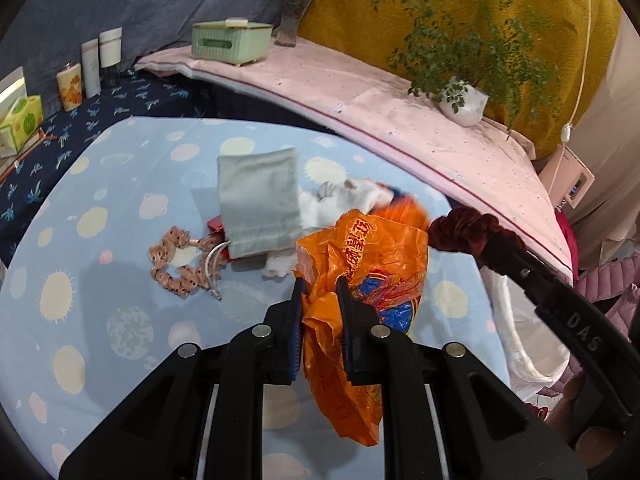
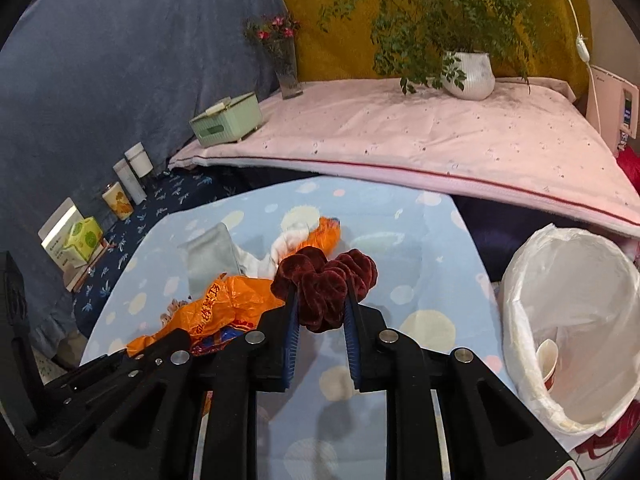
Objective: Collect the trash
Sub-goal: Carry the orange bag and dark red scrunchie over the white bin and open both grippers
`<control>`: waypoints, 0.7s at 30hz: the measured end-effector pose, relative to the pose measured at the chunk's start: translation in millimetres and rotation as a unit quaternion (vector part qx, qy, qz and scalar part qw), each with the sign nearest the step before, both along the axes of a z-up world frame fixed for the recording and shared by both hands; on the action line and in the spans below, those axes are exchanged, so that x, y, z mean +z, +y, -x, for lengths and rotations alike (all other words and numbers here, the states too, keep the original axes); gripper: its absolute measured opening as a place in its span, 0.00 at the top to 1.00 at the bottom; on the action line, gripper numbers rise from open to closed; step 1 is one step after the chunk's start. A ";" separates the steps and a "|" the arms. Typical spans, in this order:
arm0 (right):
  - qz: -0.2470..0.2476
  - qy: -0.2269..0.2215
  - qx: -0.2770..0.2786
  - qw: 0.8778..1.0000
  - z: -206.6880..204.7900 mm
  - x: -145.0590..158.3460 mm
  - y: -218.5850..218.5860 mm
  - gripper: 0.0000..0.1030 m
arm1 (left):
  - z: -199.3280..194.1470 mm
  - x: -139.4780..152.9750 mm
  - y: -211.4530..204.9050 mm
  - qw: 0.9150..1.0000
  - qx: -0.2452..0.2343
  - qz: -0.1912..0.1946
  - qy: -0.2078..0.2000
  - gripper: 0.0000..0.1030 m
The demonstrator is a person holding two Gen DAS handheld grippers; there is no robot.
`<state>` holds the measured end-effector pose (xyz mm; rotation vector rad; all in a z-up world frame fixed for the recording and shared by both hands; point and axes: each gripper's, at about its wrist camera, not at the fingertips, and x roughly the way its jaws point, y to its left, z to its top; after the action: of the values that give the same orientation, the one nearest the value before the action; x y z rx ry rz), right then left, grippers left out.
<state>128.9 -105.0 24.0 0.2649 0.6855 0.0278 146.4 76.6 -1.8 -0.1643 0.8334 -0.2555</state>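
Trash hung above the blue planet-print table (image 1: 120,320): the left gripper (image 1: 320,284) pinched a crumpled orange plastic bag (image 1: 360,280), the right gripper (image 2: 320,300) clamped a dark red velvet scrunchie (image 2: 324,280), near the white-lined bin (image 2: 568,320).

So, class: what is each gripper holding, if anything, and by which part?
Left gripper pinches the orange plastic bag by a crumpled fold near its middle. Right gripper grips the dark red velvet scrunchie across its gathered band.
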 end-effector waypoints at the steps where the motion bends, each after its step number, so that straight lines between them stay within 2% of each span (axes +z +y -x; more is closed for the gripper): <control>1: -0.001 -0.006 -0.001 1.000 2.9 5.4 -2.9 0.81 | 2.5 5.0 -3.4 1.000 -0.003 0.000 -0.005 0.86; 9: 0.004 -0.053 -0.020 0.998 33.8 46.8 -28.0 0.81 | 18.8 40.4 -35.4 0.999 -0.027 -0.001 -0.041 0.86; 21: 0.015 -0.077 -0.076 0.994 77.8 64.3 -89.0 0.81 | 39.2 69.6 -106.6 0.994 -0.087 -0.004 -0.072 0.86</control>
<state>51.0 -194.0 88.3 0.2826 0.5106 -0.1064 107.2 -30.0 67.8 -0.0657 0.7058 -0.4226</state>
